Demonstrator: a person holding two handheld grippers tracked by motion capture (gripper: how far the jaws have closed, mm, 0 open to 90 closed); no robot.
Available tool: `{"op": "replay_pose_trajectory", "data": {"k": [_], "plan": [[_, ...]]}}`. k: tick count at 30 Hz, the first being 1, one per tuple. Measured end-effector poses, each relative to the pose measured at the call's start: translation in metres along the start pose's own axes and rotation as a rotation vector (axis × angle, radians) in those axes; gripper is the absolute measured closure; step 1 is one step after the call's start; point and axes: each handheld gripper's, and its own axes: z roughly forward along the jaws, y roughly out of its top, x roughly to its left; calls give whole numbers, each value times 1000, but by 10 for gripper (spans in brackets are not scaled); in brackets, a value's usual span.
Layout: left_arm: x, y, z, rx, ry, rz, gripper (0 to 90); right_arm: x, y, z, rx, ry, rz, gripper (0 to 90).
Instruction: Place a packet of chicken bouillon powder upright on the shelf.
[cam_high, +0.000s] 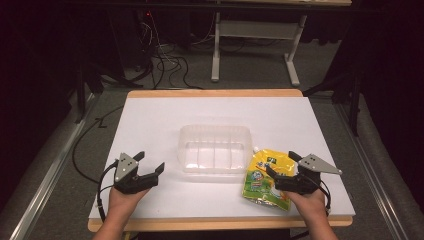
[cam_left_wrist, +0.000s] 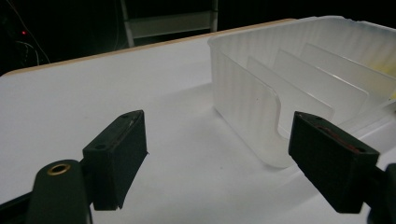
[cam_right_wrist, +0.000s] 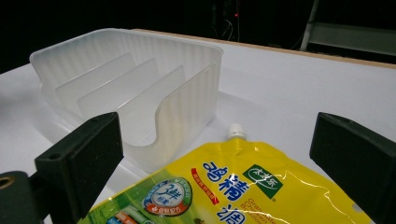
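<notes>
Pouch (cam_high: 265, 177) (yellow) lies seemingly untouched between right gripper's (cam_high: 283, 163) parted jaws.

— What sits mid-table?

— A clear plastic bin (cam_high: 215, 148), frosted, ribbed walls, open top up. Three thin dividers stand inside it, and one end wall has a rounded cut-out, seen in the right gripper view (cam_right_wrist: 135, 95).

— And the pouch (cam_high: 265, 178)?

— It lies flat just beside the bin, off its near right corner. It is yellow, shading to green at the bottom, glossy, printed with blue characters and a round badge. Its white cap (cam_right_wrist: 235, 131) points toward the bin, close to the wall.
</notes>
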Motion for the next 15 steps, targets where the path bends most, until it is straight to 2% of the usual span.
{"op": "replay_pose_trajectory", "data": {"k": [3, 6, 15], "plan": [[-2, -1, 1, 4, -5, -3, 201, -1, -1, -2, 2, 2, -15, 27], [-3, -2, 2, 12, -13, -5, 201, -3, -1, -3, 0, 3, -3, 28], [-1, -3, 4, 17, -13, -19, 208, -5, -2, -2, 11, 11, -15, 50]]}}
